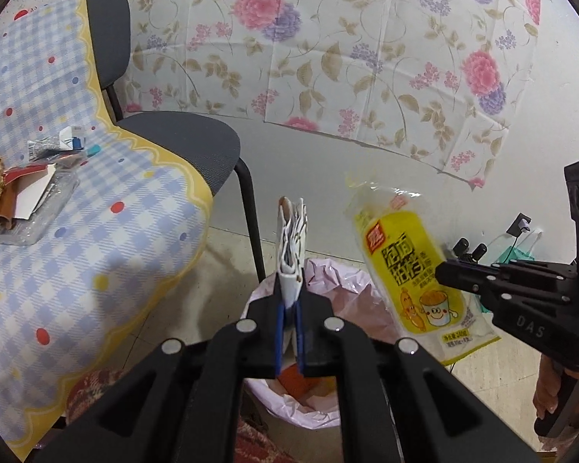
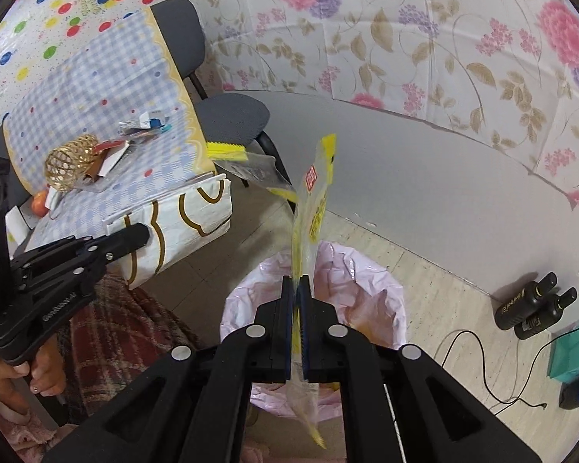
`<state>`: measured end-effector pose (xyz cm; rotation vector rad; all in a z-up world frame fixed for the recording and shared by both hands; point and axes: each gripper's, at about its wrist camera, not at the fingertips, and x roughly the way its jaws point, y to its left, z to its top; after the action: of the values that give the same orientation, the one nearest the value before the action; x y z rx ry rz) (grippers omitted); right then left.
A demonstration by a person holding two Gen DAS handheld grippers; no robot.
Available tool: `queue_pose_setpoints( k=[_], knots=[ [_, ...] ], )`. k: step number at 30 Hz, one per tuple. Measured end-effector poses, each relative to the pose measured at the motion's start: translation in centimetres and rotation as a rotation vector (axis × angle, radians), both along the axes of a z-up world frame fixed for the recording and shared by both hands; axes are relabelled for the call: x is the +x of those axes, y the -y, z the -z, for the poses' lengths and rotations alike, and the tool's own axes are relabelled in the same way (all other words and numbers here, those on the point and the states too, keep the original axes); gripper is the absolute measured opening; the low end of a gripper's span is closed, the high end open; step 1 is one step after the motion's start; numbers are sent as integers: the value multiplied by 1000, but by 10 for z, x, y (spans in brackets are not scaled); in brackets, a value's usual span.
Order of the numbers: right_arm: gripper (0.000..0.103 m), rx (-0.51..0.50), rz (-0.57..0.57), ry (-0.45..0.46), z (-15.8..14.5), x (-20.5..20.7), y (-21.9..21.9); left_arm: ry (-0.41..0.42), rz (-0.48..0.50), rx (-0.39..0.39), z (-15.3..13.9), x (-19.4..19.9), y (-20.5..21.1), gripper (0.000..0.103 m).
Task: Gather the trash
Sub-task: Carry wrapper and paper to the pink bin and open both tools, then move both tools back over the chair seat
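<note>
Both tongs are clamped tight on trash above the pink-lined bin [image 2: 316,305]: the left tongs [image 1: 288,308] pinch a folded white paper bag [image 1: 291,247] by its lower edge, the right tongs [image 2: 297,332] grip a yellow noodle wrapper [image 1: 413,266] near its middle. The risk is in the release. The light wrapper hangs partly past the bin rim and could flutter onto the floor, and the stiff bag could catch the liner and tip out. More litter waits on the checked worktop [image 1: 108,254].
</note>
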<state>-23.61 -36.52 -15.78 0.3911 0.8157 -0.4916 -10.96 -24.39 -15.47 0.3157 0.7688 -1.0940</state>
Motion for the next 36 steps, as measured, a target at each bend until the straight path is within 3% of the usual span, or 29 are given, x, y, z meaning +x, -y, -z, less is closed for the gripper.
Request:
queue_pose_setpoints(
  k=[1, 4, 5, 6, 9, 19, 27, 36],
  knots=[
    [7, -3, 6, -5, 5, 1, 3, -6, 3, 2, 2, 1, 3, 6],
    [7, 2, 17, -9, 16, 4, 10, -30, 4, 0, 10, 4, 10, 29],
    [7, 8, 22, -13, 22, 6, 14, -35, 1, -5, 13, 5, 12, 40],
    [7, 15, 30, -19, 26, 8, 18, -42, 1, -6, 15, 7, 13, 44],
    [7, 47, 53, -6, 30, 8, 26, -41, -20, 1, 16, 12, 10, 44],
    [12, -63, 70, 53, -11, 3, 16, 25, -156, -5, -11, 33, -30, 46],
    [12, -80, -27, 133, -40, 24, -9, 43, -254, -23, -28, 51, -64, 46],
    [12, -57, -201, 160, -62, 90, -42, 75, -410, -44, -56, 87, -117, 49]
  ],
)
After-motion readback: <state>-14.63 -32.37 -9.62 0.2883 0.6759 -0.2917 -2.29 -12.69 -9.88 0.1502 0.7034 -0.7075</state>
